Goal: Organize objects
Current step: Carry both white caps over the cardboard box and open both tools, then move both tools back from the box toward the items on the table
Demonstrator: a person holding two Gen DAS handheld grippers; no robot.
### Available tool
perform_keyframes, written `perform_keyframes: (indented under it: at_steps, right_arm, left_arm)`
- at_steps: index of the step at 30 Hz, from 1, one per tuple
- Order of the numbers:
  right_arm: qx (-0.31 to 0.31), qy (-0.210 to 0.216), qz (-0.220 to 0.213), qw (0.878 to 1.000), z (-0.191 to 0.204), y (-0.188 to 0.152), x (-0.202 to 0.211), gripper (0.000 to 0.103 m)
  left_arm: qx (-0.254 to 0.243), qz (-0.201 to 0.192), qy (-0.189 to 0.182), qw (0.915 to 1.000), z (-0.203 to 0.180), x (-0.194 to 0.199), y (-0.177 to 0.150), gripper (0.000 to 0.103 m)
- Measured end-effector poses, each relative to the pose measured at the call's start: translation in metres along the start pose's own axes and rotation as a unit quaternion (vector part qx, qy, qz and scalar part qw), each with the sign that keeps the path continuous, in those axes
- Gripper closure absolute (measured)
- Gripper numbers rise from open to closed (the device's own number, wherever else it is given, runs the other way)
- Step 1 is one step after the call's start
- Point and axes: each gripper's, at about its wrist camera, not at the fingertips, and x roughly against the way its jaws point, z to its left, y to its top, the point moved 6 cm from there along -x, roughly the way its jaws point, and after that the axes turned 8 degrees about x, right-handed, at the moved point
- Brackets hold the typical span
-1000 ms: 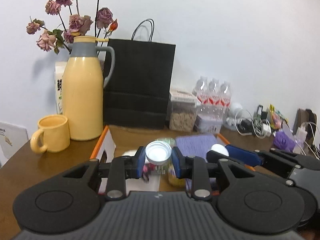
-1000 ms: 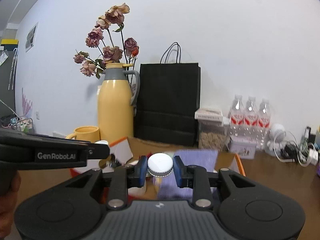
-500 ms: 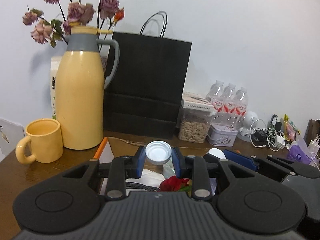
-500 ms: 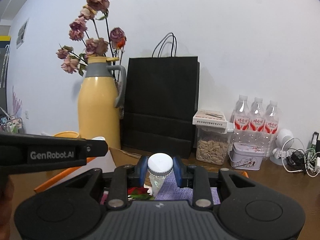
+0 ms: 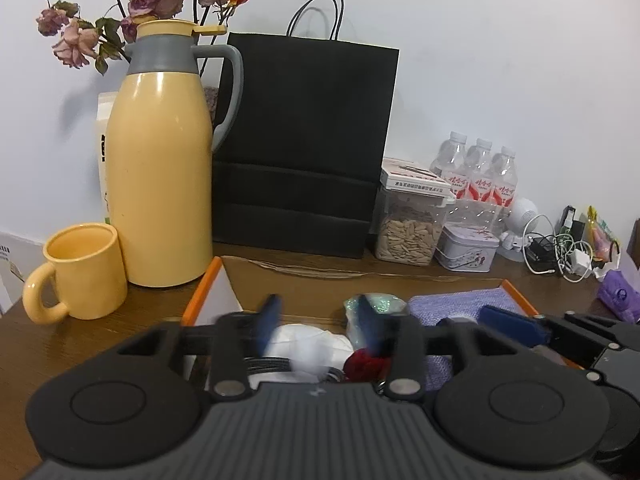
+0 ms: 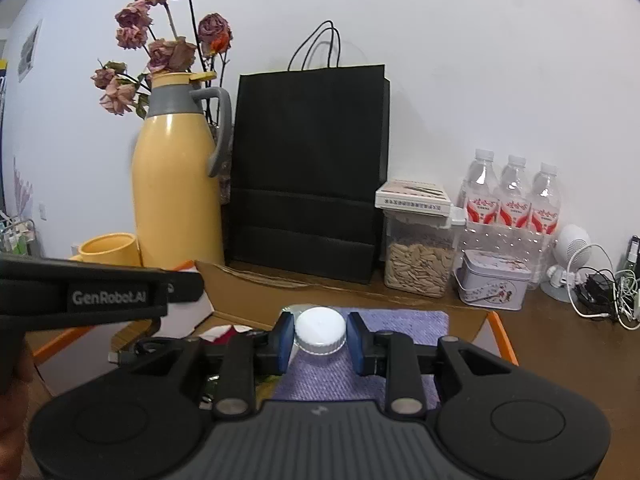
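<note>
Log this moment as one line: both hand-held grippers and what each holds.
left hand-held gripper: jaws just opened, nothing held | right hand-held gripper: jaws easing apart around white-capped bottle | over open box

We see the mug (image 5: 80,270) left of the jug (image 5: 160,184), the bag (image 5: 304,144) right of it, and the box (image 5: 452,280) before them.

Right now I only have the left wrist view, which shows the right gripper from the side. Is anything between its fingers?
Observer: Yes. A white-capped bottle stands between the fingers of the right gripper, which have just been opening. I cannot tell whether they press on it.
Operator: What is beneath that bottle?
Observer: The purple cloth, lying inside the orange-edged box.
</note>
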Motion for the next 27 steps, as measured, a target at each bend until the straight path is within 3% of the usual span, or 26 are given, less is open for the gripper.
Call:
perform_keyframes:
  at_steps: [2,4,7,18,27]
  right_arm:
    - [-0.004,-0.003,0.002,1.000,-0.002,-0.001,0.001,0.047]
    - [-0.001,-0.008,0.000,1.000,-0.002,-0.002,0.004,0.017]
    - [0.001,-0.011,-0.004,1.000,-0.004,-0.001,0.008,0.003]
    - [0.002,-0.010,-0.005,1.000,-0.005,0.001,0.017,0.000]
    - [0.013,-0.014,-0.020,1.000,-0.007,0.007,0.049,0.000]
  left_arm:
    - [-0.004,-0.009,0.002,1.0000,-0.001,0.002,0.001,0.015]
    - [-0.007,-0.014,0.007,0.9999,-0.002,0.004,0.002,0.000]
    - [-0.008,-0.022,0.016,0.9996,-0.002,0.006,0.004,0.000]
    - [-0.004,-0.025,0.008,0.9997,-0.003,0.018,0.006,0.000]
    - [-0.006,-0.080,0.002,0.9968,0.000,0.059,0.015,0.000]
